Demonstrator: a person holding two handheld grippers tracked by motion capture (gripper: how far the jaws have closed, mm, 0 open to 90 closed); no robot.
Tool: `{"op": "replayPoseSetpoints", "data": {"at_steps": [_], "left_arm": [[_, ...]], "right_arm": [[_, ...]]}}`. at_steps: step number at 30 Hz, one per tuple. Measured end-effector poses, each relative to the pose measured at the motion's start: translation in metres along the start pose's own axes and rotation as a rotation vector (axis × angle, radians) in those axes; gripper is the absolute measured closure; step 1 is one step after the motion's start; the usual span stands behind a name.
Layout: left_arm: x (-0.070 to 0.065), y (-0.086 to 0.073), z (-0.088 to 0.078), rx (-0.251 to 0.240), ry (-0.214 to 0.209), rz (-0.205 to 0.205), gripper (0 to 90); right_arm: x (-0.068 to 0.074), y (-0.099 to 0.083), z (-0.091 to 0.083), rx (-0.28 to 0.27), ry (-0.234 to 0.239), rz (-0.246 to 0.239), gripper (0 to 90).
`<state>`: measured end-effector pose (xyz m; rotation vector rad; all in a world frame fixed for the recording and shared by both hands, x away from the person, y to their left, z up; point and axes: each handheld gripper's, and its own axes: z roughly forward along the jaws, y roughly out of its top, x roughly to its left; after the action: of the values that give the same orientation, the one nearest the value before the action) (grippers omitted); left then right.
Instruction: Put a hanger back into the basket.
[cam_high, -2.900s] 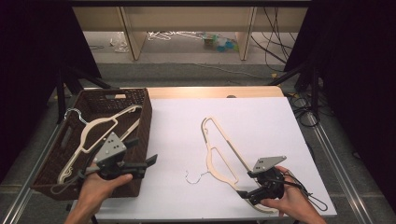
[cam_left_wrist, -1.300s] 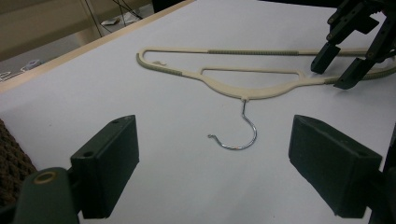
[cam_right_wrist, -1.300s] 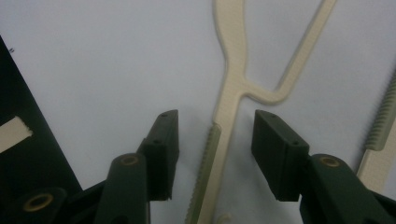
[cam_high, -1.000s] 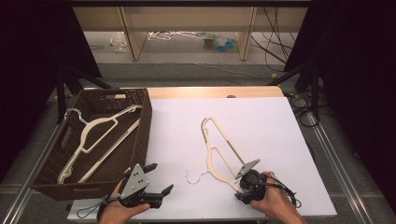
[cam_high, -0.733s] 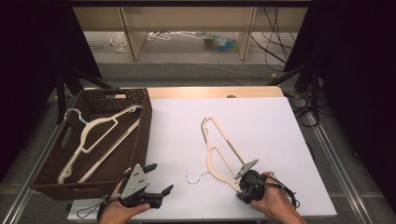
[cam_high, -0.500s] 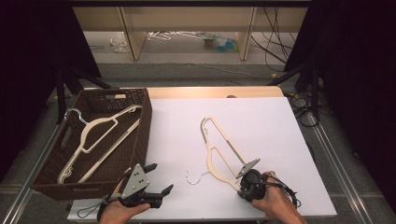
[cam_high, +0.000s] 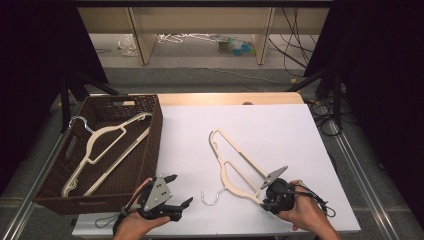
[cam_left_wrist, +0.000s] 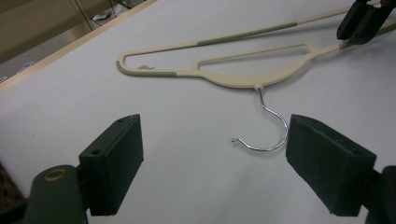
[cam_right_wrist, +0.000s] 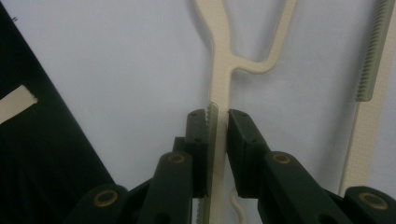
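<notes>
A cream plastic hanger (cam_high: 235, 170) with a metal hook (cam_high: 212, 197) lies flat on the white table (cam_high: 260, 130). My right gripper (cam_high: 267, 200) is at the hanger's near end, shut on one thin arm. In the right gripper view the pads (cam_right_wrist: 201, 135) press that ridged arm (cam_right_wrist: 219, 60) from both sides. My left gripper (cam_high: 181, 190) hovers low near the table's front edge, open and holding nothing. In the left gripper view its jaws frame the hook (cam_left_wrist: 271, 126), which lies ahead of them, and the right gripper (cam_left_wrist: 362, 21) grips the hanger's (cam_left_wrist: 233, 77) far arm.
A dark wicker basket (cam_high: 150, 145) stands at the table's left and holds another cream hanger (cam_high: 105, 140). Cables trail off the table's right side (cam_high: 325, 120). Wooden shelving and clutter sit on the floor beyond the table.
The left hand has come down from above the basket to the table's front edge. The right gripper has shifted left onto the hanger's arm and shut on it.
</notes>
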<state>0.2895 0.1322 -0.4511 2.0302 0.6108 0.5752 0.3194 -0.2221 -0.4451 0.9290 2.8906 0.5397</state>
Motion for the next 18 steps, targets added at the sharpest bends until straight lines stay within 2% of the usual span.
{"op": "replayPoseSetpoints", "data": {"at_steps": [2,3,4,5,6,7,8,9,12,14,17,18], "left_arm": [[0.001,0.008,0.016,0.009,-0.008,0.027,21.5],[0.001,0.008,0.016,0.009,-0.008,0.027,22.0],[0.002,0.012,0.024,0.036,-0.032,0.036,22.0],[0.003,0.016,0.031,0.073,-0.044,0.072,22.0],[0.002,0.02,0.038,0.098,-0.033,0.093,22.4],[0.0,0.023,0.044,0.123,-0.002,0.127,23.4],[-0.003,0.026,0.05,0.141,-0.009,0.156,24.1],[-0.005,0.028,0.056,0.149,-0.03,0.176,24.7],[-0.01,0.034,0.072,0.193,-0.038,0.285,25.3],[-0.011,0.035,0.08,0.204,-0.047,0.318,26.0],[-0.014,0.039,0.093,0.231,-0.064,0.395,27.1],[-0.016,0.04,0.098,0.232,-0.075,0.403,27.7]], "right_arm": [[0.001,0.0,-0.003,0.006,0.006,-0.01,79.2],[0.001,0.0,-0.003,0.006,0.006,-0.01,79.2],[0.001,0.0,-0.004,0.009,0.004,-0.017,79.1],[0.002,-0.001,-0.005,0.007,0.003,-0.025,79.2],[0.003,-0.001,-0.007,0.01,0.008,-0.019,79.1],[0.004,-0.001,-0.008,0.013,0.008,-0.019,79.2],[0.004,-0.001,-0.01,0.006,0.012,-0.028,79.1],[0.004,-0.001,-0.012,0.008,0.013,-0.026,79.2],[0.005,-0.002,-0.015,0.011,0.013,-0.033,79.2],[0.004,-0.002,-0.017,0.007,0.019,-0.045,79.2],[0.004,-0.003,-0.022,0.007,0.019,-0.044,79.2],[0.004,-0.004,-0.023,0.001,0.024,-0.045,79.2]]}}
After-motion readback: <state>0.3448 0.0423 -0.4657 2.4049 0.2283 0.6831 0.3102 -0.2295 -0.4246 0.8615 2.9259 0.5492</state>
